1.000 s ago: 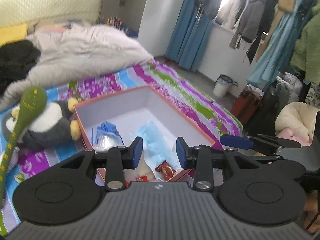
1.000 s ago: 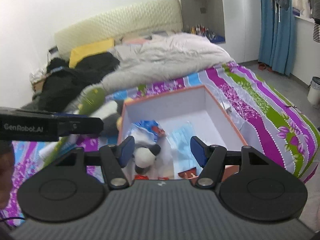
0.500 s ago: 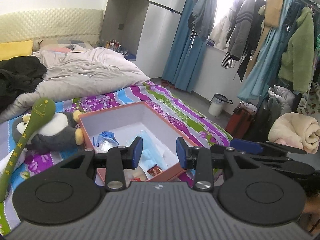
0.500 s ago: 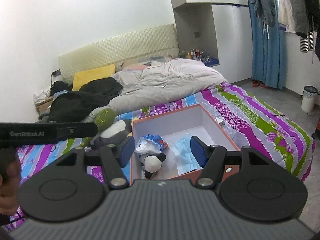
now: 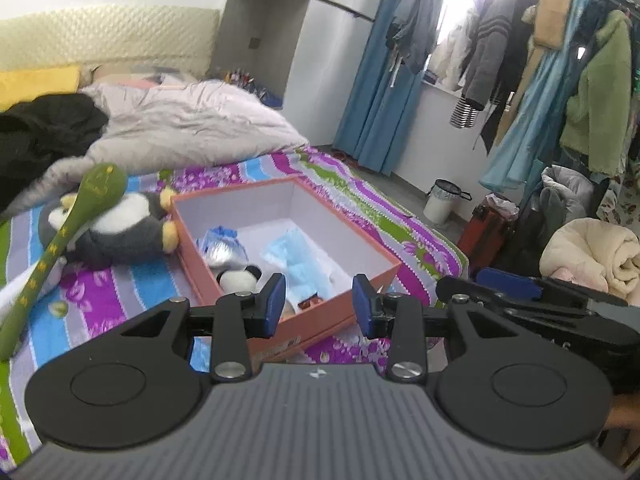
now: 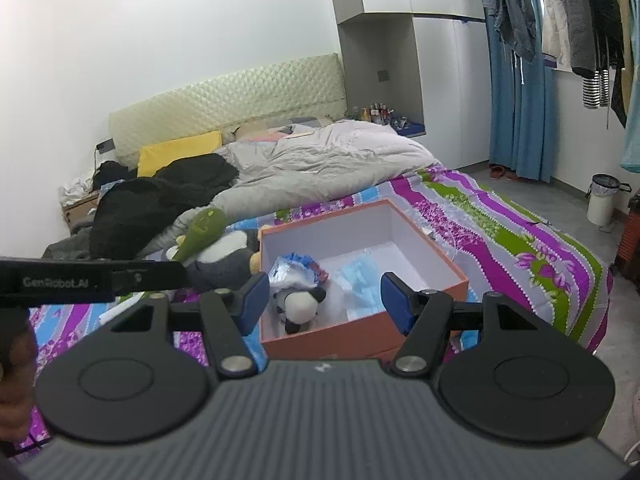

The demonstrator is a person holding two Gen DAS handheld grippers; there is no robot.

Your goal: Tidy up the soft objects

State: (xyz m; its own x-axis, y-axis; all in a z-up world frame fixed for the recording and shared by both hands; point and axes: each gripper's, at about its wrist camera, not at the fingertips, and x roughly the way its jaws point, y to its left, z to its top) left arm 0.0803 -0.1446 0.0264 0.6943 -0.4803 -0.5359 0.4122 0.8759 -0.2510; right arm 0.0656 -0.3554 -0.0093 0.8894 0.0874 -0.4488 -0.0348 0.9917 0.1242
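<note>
we hold the left gripper [image 5: 318, 302] and the right gripper [image 6: 322, 302] released and empty, short of the orange box [image 6: 432, 264] on the bed [image 6: 520, 240]. a small panda toy [image 6: 300, 304] already lies inside at the box's 7 o'clock corner. a penguin plush [image 5: 116, 232] and a green stick toy [image 5: 60, 240] wait outside at its 9 o'clock. reaching for the penguin, we risk snagging the stick that lies across it, or nudging the light box.

Panda toy [image 6: 301, 303] inside box [image 6: 424, 240]
</note>
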